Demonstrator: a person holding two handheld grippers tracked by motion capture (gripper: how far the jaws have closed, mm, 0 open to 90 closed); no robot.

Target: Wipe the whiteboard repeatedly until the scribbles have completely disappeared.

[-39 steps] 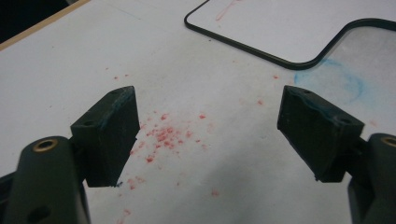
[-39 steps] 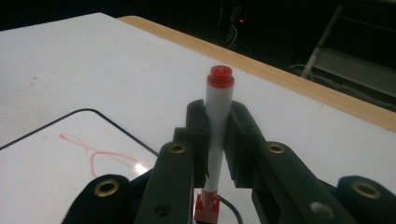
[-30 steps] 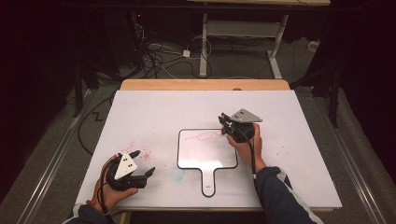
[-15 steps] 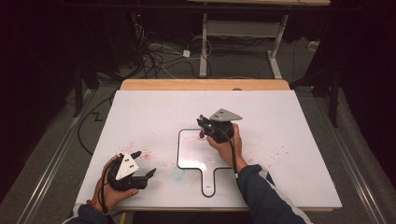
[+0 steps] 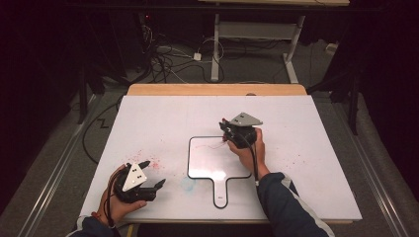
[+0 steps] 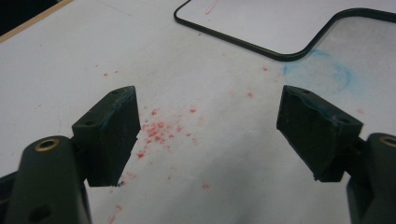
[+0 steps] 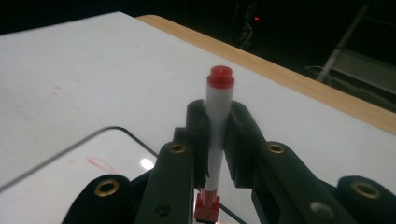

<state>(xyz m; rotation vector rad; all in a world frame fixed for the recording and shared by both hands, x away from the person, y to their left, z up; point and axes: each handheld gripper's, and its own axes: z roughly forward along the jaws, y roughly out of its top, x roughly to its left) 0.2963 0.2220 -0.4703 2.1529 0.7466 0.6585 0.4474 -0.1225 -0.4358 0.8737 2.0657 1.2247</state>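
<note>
The right gripper (image 5: pixel 229 129) has swung left and back again across the top of the small whiteboard (image 5: pixel 217 160) within the past second, ending at the board's upper right corner, while the left gripper (image 5: pixel 150 175) has stayed put near the table's front left edge. That sweep, with a thin red line (image 5: pixel 211 145) lying on the board just left of the gripper, suggests a drawing stroke in progress or just finished, though whether the tip touches the board cannot be told. The right jaws are clamped narrowly on a red marker (image 7: pixel 217 121); in the right gripper view its long axis stands upright between them, one red end up and the other red end down toward the board. The left jaws stand wide apart and empty over the white table (image 5: pixel 163 118), above a scatter of red specks (image 6: pixel 156 128)
</note>
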